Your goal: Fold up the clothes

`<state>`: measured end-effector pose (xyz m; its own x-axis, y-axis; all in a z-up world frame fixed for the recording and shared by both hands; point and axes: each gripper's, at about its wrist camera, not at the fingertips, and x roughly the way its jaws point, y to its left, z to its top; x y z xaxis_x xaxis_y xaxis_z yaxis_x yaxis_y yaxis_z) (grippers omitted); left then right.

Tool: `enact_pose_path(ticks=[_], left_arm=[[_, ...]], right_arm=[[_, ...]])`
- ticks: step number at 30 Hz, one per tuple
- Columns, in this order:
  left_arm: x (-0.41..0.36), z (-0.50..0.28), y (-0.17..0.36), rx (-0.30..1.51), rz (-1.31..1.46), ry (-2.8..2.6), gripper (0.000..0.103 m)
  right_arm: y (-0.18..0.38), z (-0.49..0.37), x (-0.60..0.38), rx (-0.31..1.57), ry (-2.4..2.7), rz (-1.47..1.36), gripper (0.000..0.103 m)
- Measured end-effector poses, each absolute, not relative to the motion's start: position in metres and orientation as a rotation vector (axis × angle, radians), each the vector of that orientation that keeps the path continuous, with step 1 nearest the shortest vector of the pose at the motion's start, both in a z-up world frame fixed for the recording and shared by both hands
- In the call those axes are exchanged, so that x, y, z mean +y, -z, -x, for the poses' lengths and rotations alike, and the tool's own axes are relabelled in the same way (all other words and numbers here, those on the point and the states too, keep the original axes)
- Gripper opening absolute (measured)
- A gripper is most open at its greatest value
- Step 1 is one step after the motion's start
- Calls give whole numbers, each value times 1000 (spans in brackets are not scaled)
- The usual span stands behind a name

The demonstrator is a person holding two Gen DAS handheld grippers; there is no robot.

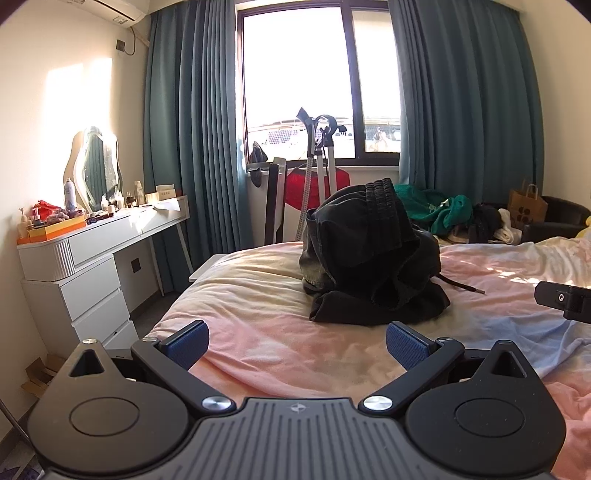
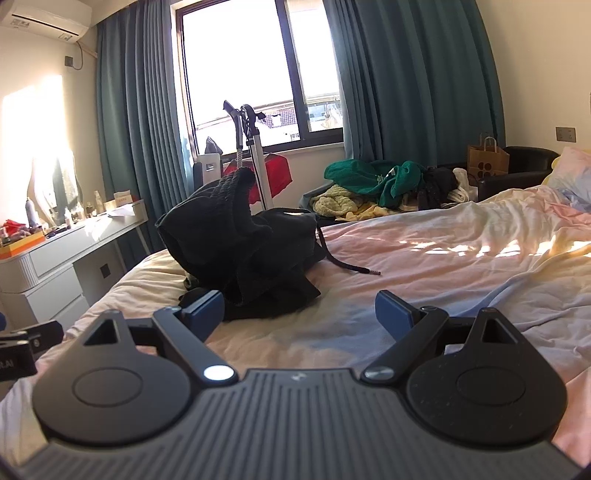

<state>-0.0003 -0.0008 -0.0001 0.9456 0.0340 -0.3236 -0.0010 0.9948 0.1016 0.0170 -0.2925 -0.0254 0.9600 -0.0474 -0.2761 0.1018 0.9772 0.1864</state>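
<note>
Dark garment (image 1: 373, 254) heaped in a crumpled mound mid-bed (image 1: 258, 317), drawstring (image 2: 351, 267) trailing right. Left gripper (image 1: 297, 341) and right gripper (image 2: 299, 314) both spread wide, holding nothing, just short of it. Risk: pinching several layers, possibly sheet too; cord snagging. Hem edges hard to make out.

Window (image 1: 321, 81) is glaring white, overexposed, with teal curtains (image 1: 192, 129) hanging on both sides. Sunlight is falling in patches on the cream wall (image 1: 77, 92) and across the bed (image 1: 258, 306), whose pastel pink-and-yellow cover is lying rumpled. An air conditioner (image 2: 48, 18) is sitting high on the left wall. A white dressing table (image 1: 96, 251) with drawers is standing along that wall, carrying a wavy mirror (image 1: 98, 166) and bottles. A brown paper bag (image 2: 487, 158) is resting beside a dark armchair (image 2: 524, 170) in the far right corner.
</note>
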Motion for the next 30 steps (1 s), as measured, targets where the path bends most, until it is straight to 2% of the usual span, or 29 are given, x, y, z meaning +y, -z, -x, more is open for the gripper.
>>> enact_pose_path(ticks=[30], left_arm=[[1, 0, 11, 319, -37, -35, 103]], right_arm=[[22, -12, -290, 255, 49, -191, 90]])
